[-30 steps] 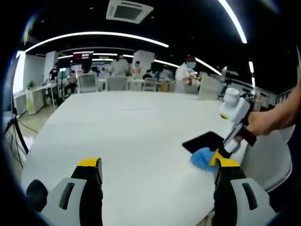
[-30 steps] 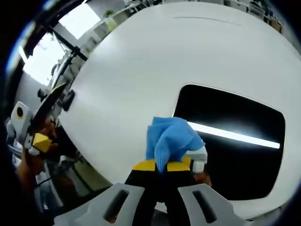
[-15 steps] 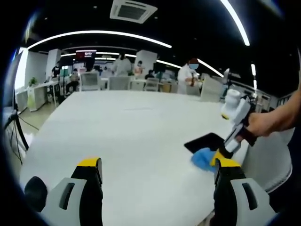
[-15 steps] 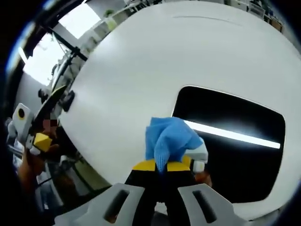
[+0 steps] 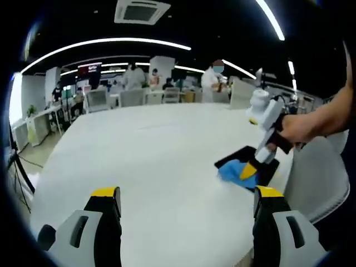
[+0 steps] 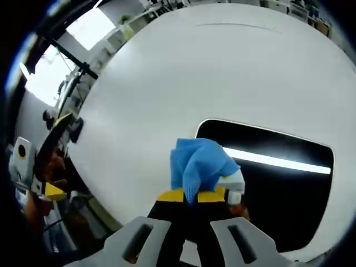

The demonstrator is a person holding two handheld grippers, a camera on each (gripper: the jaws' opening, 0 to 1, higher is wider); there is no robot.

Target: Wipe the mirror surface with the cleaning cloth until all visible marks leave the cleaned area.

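Note:
A dark rectangular mirror [image 6: 272, 189] lies flat on the white table [image 6: 167, 78] and reflects a ceiling light strip. My right gripper [image 6: 192, 196] is shut on a bunched blue cleaning cloth [image 6: 199, 161], which rests over the mirror's left edge. In the left gripper view the cloth [image 5: 232, 172] sits at the mirror's [image 5: 245, 157] near corner, with the right gripper [image 5: 257, 161] slanting down onto it from a person's hand [image 5: 297, 129]. My left gripper [image 5: 187, 194] hovers open above the table [image 5: 150, 156], holding nothing. It also appears at the left edge of the right gripper view as the left gripper [image 6: 53, 158].
A white chair [image 5: 317, 178] stands at the table's right edge, close to the mirror. Chairs [image 5: 133, 97], desks and several people [image 5: 211, 78] are beyond the table's far end. The table's rounded edge [image 6: 105, 217] runs close beneath the right gripper.
The right gripper has slid the cloth slightly along the mirror's left edge. The left gripper's camera has shifted, so the mirror and cloth sit further left in its view.

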